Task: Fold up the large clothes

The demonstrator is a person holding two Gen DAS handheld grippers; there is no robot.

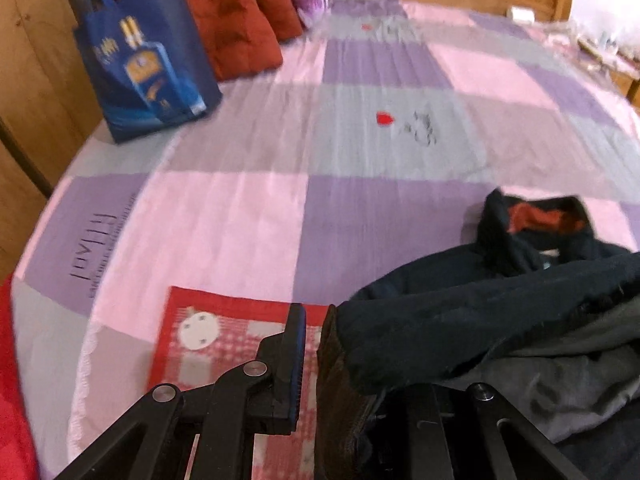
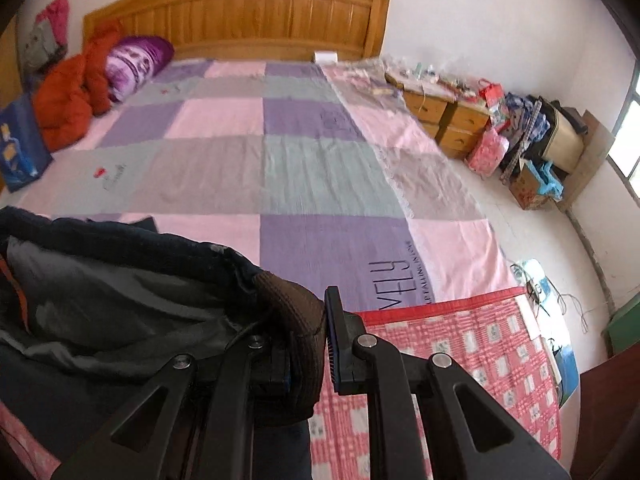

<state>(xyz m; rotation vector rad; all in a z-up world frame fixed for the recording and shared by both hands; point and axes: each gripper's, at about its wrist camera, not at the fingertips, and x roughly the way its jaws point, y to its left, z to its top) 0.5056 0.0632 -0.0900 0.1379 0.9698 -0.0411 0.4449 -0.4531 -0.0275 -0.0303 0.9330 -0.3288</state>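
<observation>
A dark navy jacket with grey lining and brown ribbed trim lies bunched at the near end of the bed. Its collar with a rust-red inside points toward the headboard. My left gripper is shut on the brown ribbed hem; the jacket drapes over its right finger and hides it. In the right wrist view the same jacket hangs to the left. My right gripper is shut on a brown ribbed cuff, which covers its left finger.
The bed has a pink, purple and grey checked sheet and a red checked mat at the near edge. A blue gift bag, red cushions and a purple pillow sit at the head. Wooden drawers and clutter stand right.
</observation>
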